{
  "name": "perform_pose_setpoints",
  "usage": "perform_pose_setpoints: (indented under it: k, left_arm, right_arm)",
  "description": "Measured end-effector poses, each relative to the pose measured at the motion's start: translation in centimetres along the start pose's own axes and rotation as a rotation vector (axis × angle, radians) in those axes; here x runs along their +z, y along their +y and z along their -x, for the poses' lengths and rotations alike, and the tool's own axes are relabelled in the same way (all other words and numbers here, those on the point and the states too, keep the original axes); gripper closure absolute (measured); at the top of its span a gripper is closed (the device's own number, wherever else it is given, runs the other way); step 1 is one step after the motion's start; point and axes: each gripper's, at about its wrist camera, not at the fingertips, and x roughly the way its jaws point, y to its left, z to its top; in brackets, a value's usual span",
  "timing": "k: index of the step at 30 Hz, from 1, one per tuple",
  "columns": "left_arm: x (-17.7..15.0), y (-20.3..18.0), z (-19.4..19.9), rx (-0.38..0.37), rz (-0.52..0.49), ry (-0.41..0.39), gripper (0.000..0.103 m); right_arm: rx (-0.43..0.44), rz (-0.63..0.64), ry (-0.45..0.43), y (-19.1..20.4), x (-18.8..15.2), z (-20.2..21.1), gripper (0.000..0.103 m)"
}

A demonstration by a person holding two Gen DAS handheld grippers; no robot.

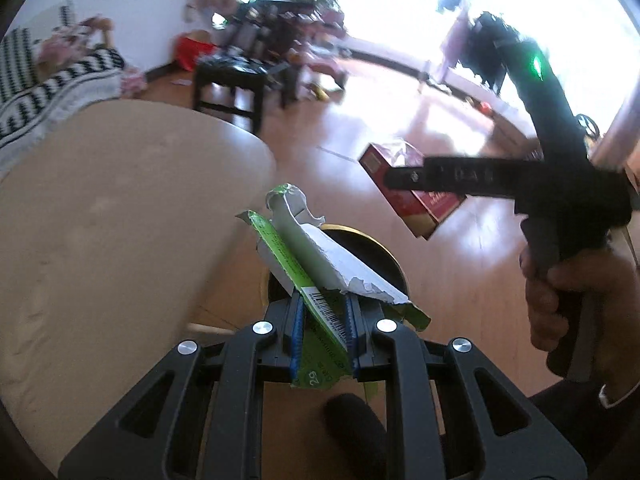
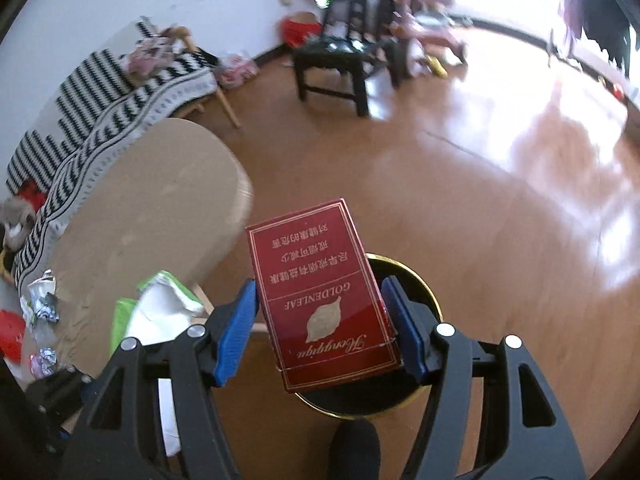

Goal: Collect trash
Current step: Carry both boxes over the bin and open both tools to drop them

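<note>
1. The left tool is clamped on a torn green-and-white carton, one piece, sticking up and out between the blue pads.
2. The right tool is gripping a red cigarette pack, also just one, face up with its print upside down.
3. Both loads hang right over a round black bin with a gold rim that sits on the floor just beside the bench.
4. The bench is round and beige, and its near-left edge carries a few crumpled wrappers; too blurry to count them properly.
5. The room has a glossy wooden floor, a black stool further back, and a black-and-white striped blanket by the wall.
6. The window side is blown out white, so what's there is hard to make out.
</note>
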Motion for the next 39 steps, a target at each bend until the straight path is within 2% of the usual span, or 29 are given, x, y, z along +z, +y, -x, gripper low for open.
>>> perform_pose_setpoints:
  k: [5, 10, 26, 28, 31, 33, 39]
  left_arm:
    - [-0.3, -1.0, -3.3, -0.006, -0.021, 0.056, 0.086]
    - [0.4, -0.4, -5.0, 0.002, -0.010, 0.079, 0.086]
    - [0.3, -0.6, -5.5, 0.005, 0.005, 0.084, 0.086]
    - [0.4, -0.7, -5.6, 0.009, 0.000, 0.086, 0.083]
    - [0.3, -1.0, -5.9, 0.015, -0.007, 0.090, 0.075]
    - [0.3, -1.1, -6.0, 0.019, -0.008, 0.086, 0.054]
    - [0.5, -1.3, -5.6, 0.035, -0.005, 0.047, 0.022]
  right_arm:
    - [-0.009, -0.035, 0.058, -2.3, -1.1, -1.1, 0.040]
    - [-0.002, -0.033, 0.072, -2.9, -1.5, -0.9, 0.040]
    - [-0.006, -0.021, 0.075, -1.4, 0.1, -1.7, 0.039]
    - [-0.009, -0.023, 0.073, -1.4, 0.1, -1.8, 0.038]
    - [-0.009, -0.028, 0.069, -1.4, 0.1, -1.6, 0.031]
    - [-0.010, -0.029, 0.067, -1.4, 0.0, -1.6, 0.027]
    - [-0.019, -0.024, 0.053, -0.9, 0.1, -1.4, 0.019]
